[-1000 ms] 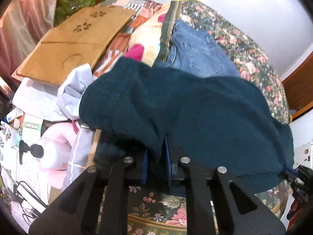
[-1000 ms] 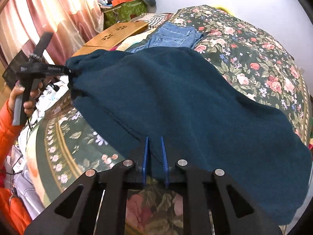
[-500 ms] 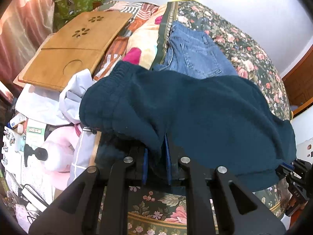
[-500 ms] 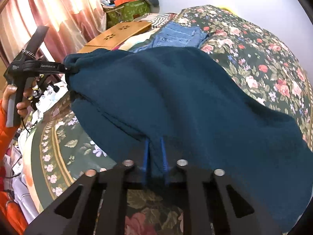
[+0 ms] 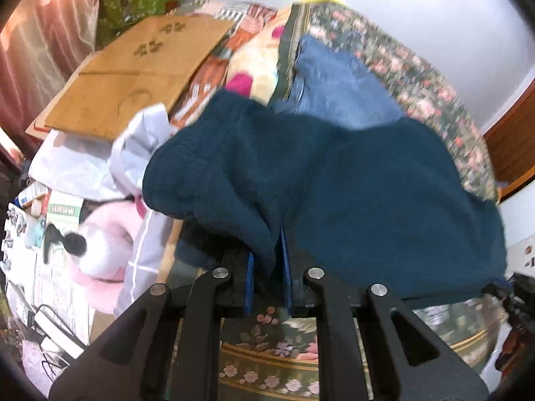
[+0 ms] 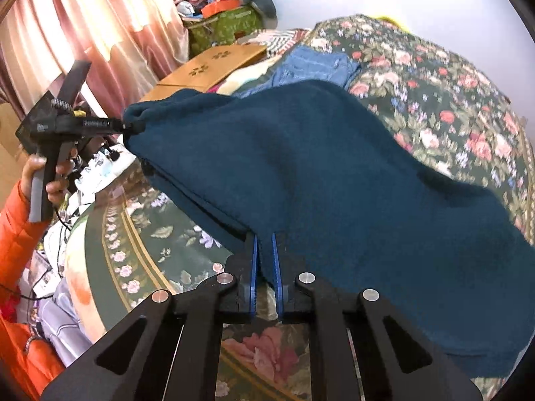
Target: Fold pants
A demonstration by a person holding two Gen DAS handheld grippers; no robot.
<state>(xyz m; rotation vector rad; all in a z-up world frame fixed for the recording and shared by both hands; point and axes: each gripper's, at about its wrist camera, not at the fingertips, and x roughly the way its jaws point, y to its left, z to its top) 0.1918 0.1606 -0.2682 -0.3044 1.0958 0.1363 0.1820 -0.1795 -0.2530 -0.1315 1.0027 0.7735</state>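
Note:
The dark teal fleece pants (image 5: 351,183) hang stretched between my two grippers above the floral bed. My left gripper (image 5: 267,250) is shut on one corner of the pants; the cloth bunches between its blue pads. My right gripper (image 6: 264,250) is shut on the other near corner of the pants (image 6: 334,173), whose far part lies on the bed. In the right wrist view the left gripper (image 6: 128,126) shows at the left, held in a hand, pinching the cloth edge. The right gripper's tip (image 5: 495,287) shows at the right edge of the left wrist view.
Folded blue jeans (image 5: 337,83) lie on the floral bedspread (image 6: 451,93) beyond the pants. A wooden lap board (image 5: 133,73) rests at the bed's left side. White cloth (image 5: 140,143), a pink plush (image 5: 107,244) and clutter lie beside the bed. Curtains (image 6: 83,33) hang at left.
Both grippers have lifted and carried the pants edge forward over the bed; the cloth now covers more of the jeans. The grips have not changed.

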